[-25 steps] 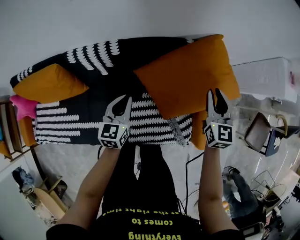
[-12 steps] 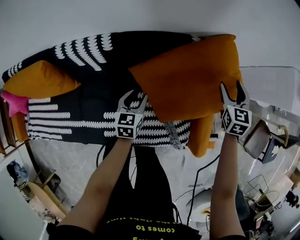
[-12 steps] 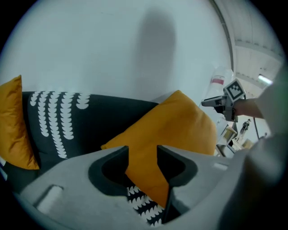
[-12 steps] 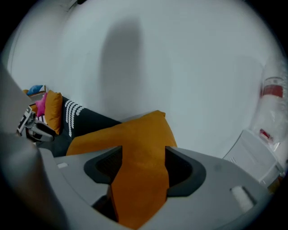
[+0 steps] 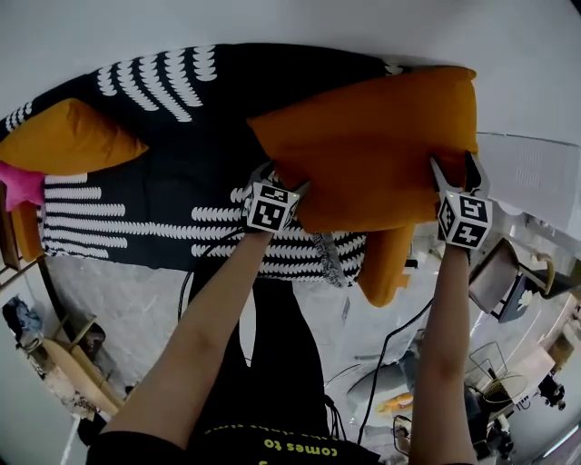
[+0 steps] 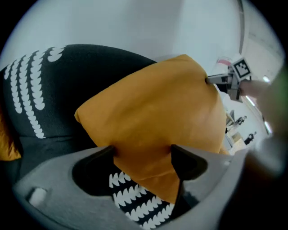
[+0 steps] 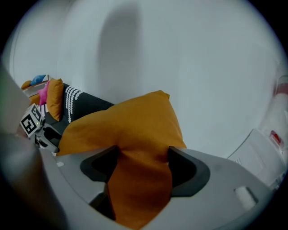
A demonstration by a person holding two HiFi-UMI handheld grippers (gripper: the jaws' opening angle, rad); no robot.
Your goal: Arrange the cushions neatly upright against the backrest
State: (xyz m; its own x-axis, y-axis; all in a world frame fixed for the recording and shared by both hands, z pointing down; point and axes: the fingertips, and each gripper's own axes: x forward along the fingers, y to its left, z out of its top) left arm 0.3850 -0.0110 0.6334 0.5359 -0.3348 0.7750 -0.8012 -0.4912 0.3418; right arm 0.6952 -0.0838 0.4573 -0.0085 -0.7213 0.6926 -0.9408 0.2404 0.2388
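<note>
Big cushion, sofa's right end: plain orange. Sofa: black cover, bands of white scalloped marks in rows. Left-end cushion: same orange, plain. Small cushion at the far left edge: bright pink. Wall: pale grey-white, unpatterned.

A black sofa with white scalloped stripes carries four cushions. A large orange cushion lies tilted across its right end, overlapping the backrest. Beneath it a smaller orange cushion hangs over the seat's front edge. At the far end sits the left orange cushion, with a pink cushion just beside it
</note>
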